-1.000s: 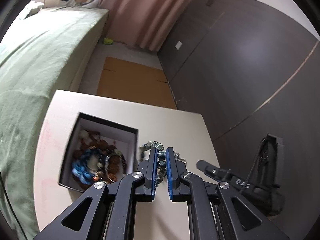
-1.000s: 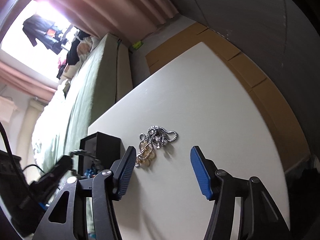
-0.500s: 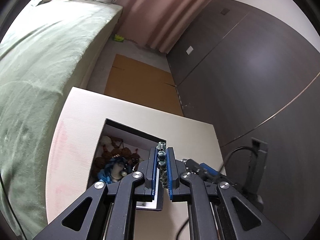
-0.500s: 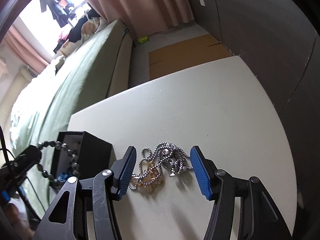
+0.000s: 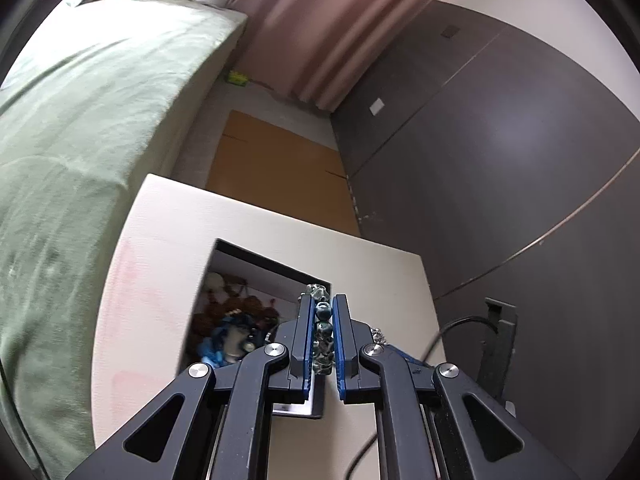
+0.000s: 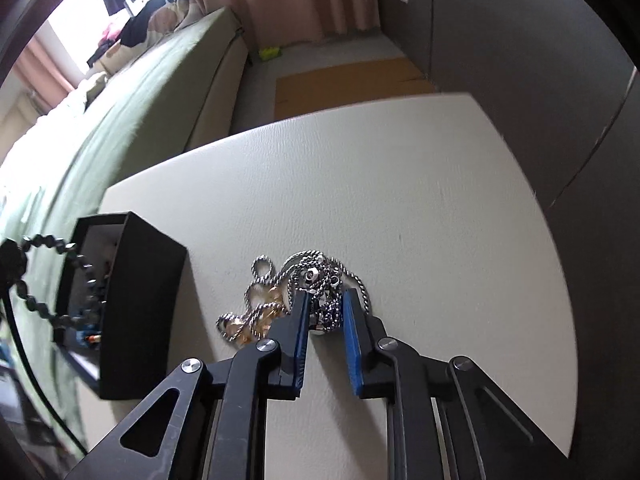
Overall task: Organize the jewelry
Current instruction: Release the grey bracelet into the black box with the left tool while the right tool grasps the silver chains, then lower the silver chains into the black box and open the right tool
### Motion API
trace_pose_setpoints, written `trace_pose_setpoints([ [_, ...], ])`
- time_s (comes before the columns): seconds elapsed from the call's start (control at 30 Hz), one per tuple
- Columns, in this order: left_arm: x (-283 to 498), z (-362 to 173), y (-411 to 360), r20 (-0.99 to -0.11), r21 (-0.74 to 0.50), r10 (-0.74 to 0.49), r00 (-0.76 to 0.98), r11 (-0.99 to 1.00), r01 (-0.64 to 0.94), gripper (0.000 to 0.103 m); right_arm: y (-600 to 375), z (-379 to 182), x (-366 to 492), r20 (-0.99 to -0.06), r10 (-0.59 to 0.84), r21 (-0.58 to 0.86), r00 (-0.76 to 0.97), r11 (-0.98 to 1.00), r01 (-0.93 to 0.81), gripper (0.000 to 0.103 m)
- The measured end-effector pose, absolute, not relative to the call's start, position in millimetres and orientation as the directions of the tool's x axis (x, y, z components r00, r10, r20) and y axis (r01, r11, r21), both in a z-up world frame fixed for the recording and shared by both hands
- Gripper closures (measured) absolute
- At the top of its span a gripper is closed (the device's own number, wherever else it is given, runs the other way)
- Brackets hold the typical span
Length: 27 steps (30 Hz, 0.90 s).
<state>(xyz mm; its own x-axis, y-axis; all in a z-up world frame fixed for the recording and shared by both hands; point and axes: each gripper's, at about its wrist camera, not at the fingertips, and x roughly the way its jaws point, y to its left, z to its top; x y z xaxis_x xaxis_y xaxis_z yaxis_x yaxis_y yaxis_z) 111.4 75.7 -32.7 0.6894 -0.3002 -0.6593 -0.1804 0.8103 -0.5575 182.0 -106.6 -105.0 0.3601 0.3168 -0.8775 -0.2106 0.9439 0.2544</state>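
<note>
My left gripper is shut on a dark beaded bracelet and holds it above the right edge of the black jewelry box. The box holds several bracelets, brown and blue. In the right wrist view the bracelet hangs as a loop over the box. My right gripper has its jaws closed around a tangle of silver chains on the white table. A gold chain lies in the same pile, left of the fingers.
A green bed runs along the table's left side. A dark wall stands on the right. Cardboard lies on the floor beyond the table. A black cable hangs at the left.
My left gripper lifted the beaded bracelet off the table and carried it left over the box. My right gripper moved down onto the chain pile and its jaws narrowed around the silver chains.
</note>
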Motion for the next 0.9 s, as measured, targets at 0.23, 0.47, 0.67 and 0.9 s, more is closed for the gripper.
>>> trace_pose_setpoints([
  [0.23,121.2,-51.5,74.9,-0.741,-0.526,-0.291,0.605,0.812,-0.254,0.092,-138.1,-94.7,167.7,-0.816,0.452,0.420,0.359,0.892,-0.167,0.093],
  [0.47,103.2,-38.9,84.6,-0.722,-0.511,-0.235,0.651,0.815,-0.272,0.035,-138.7,-72.7,163.1,-0.741,0.539,0.507,0.399,0.840,-0.193,0.093],
  [0.67,92.7,-32.5,101.2,-0.709,-0.533,-0.241,0.663,0.799,-0.280,0.035,-130.9,-40.4,154.0,-0.669,0.588,0.535,0.455,0.806,-0.254,0.093],
  [0.9,82.1,-21.4,113.2,-0.680,-0.563,-0.247,0.690,0.778,-0.277,0.035,-117.2,-6.7,142.7,-0.638,0.588,0.504,0.497,0.807,-0.307,0.094],
])
